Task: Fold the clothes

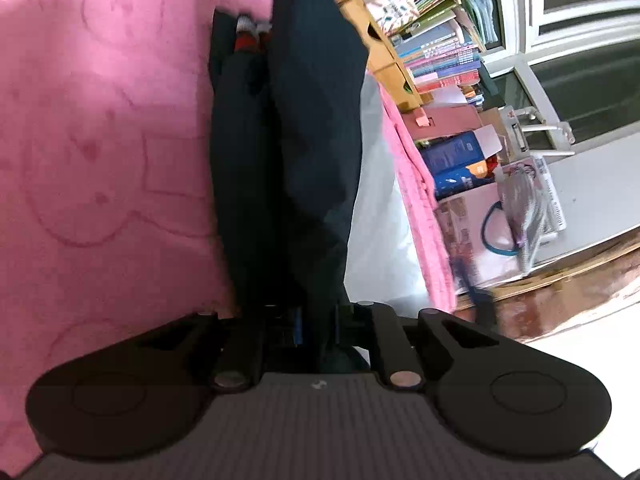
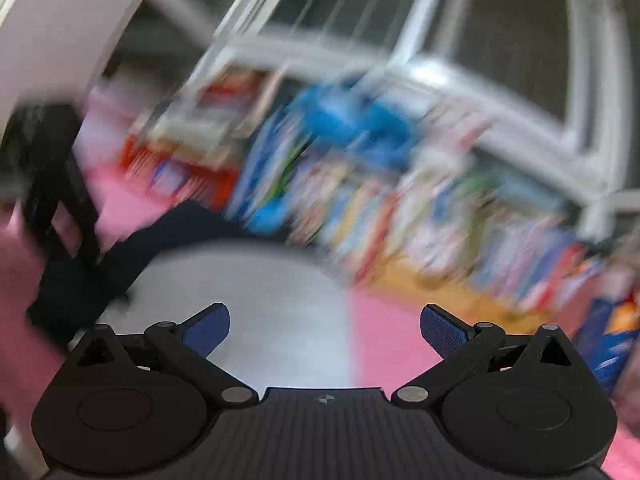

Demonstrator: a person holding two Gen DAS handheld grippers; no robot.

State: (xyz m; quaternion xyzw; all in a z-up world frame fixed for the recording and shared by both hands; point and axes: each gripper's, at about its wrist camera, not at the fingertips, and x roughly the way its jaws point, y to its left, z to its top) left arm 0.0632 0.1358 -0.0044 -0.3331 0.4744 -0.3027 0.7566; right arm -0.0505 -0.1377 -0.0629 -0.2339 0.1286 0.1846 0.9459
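In the left wrist view a dark navy garment (image 1: 296, 132) stretches away from my left gripper (image 1: 298, 320), draped over a pink fleece blanket (image 1: 100, 140). The left jaws are closed on the near end of the garment. A bit of red and white fabric (image 1: 250, 34) shows at its far end. In the right wrist view, heavily blurred by motion, my right gripper (image 2: 324, 330) is wide open and empty, blue pads (image 2: 208, 334) apart. A dark cloth (image 2: 80, 280) lies at lower left over the pink blanket (image 2: 384, 336).
A white sheet (image 1: 380, 216) lies beside the garment. Shelves of books (image 1: 432, 28) and boxes (image 1: 460, 160) stand to the right, with a window (image 1: 580, 40) behind. The right wrist view shows blurred books (image 2: 400, 208) and a window frame (image 2: 520, 112).
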